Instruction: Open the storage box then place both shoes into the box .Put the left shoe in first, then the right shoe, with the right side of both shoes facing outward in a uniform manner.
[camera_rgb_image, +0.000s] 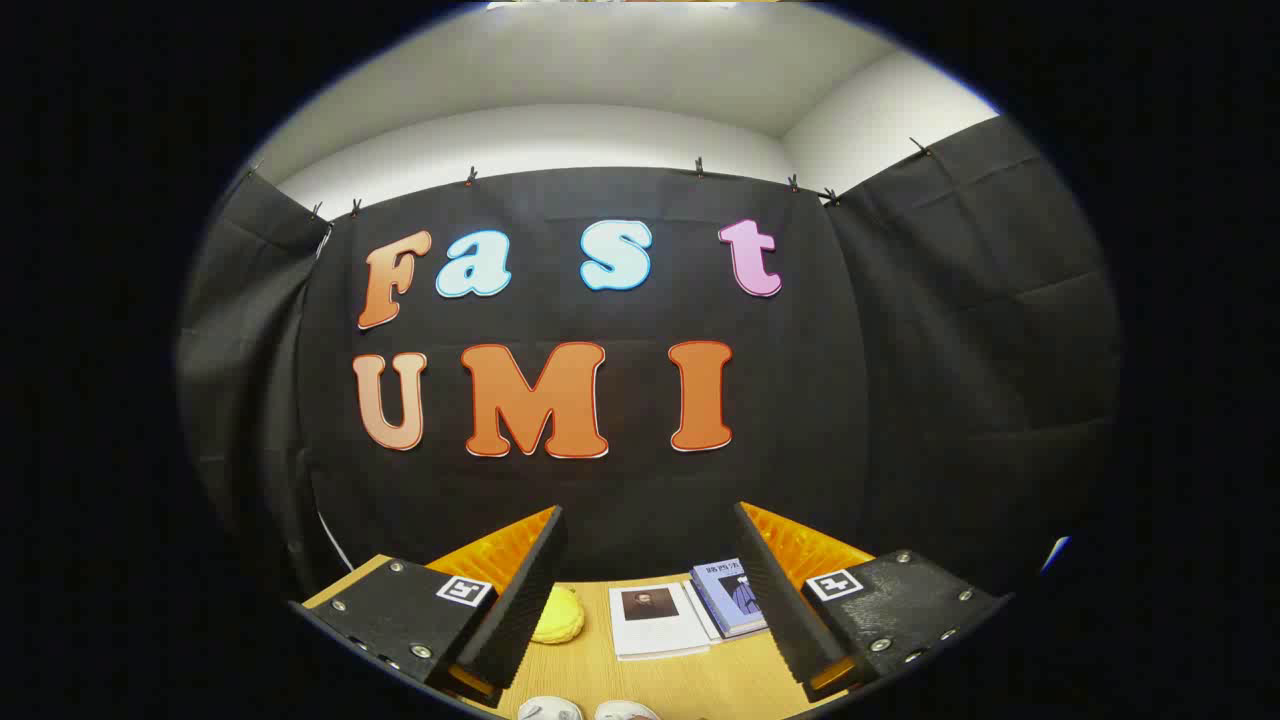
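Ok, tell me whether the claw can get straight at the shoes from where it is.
Probably yes. The claw is open and empty, and the shoes lie low between its fingers on the bare table. The yellow object and books sit farther off, clear of the path.

Claw (650, 590): screwed plates, square markers.

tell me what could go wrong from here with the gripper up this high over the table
1. The gripper is open and holds nothing, tilted up toward the booth wall, so the shoes barely peek in between the fingers; a descent could land off target.
2. The yellow object and the books lie just ahead of the fingers and could get bumped.
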